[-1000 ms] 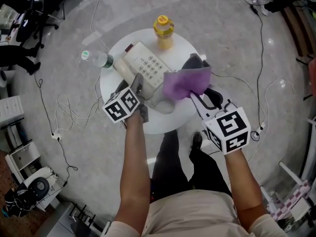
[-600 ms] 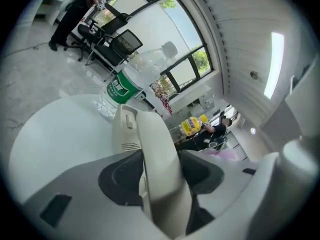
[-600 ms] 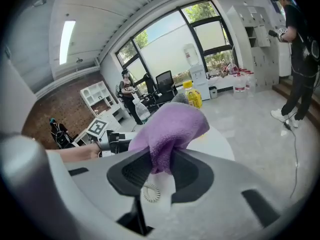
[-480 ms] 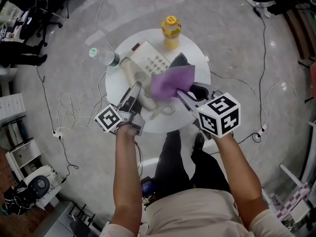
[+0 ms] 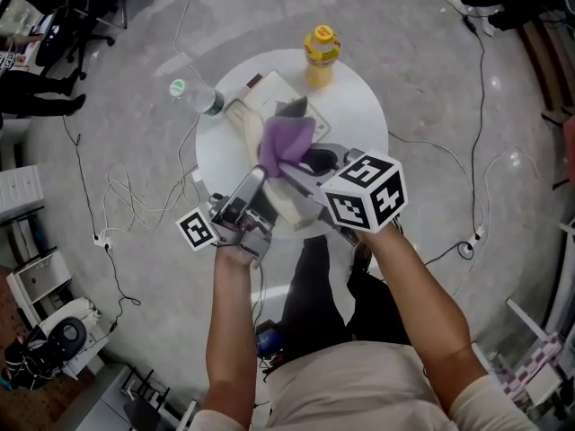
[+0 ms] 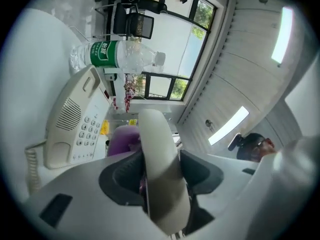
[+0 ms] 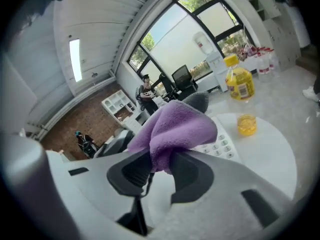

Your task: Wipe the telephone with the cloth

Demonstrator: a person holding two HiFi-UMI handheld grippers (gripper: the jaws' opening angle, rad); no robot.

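1. One round white table point(image 5: 361, 124), centre of the head view. Everything else sits on it or hangs above it.
2. One telephone point(image 5: 268, 92), upper centre of the table. In the left gripper view its cradle is bare point(image 6: 75, 129).
3. Two grippers.
   - The left gripper point(image 5: 256, 185), lower left of the table, is clamped on the handset point(image 6: 160, 156). Its jaws have just been closing with the handset between them.
   - The right gripper point(image 5: 301, 164), lower right, pinches the cloth.
4. One purple cloth point(image 5: 286, 140), bunched in the right jaws. It hangs over the telephone's keypad point(image 7: 177, 129); I can't confirm contact.
5. Two bottles.
   - One yellow bottle point(image 5: 321, 54) at the table's top edge.
   - One clear bottle with a green label point(image 5: 196, 99), lying at the upper left edge.
6. Change since a second ago:
   - The handset was down by the telephone; now it is lifted clear and held toward the lower centre of the frame.
   - The left gripper has rolled and pulled back toward me.
   - The right gripper has swung left, carrying the cloth from right of the telephone to over it.
   - Both bottles are as they were.
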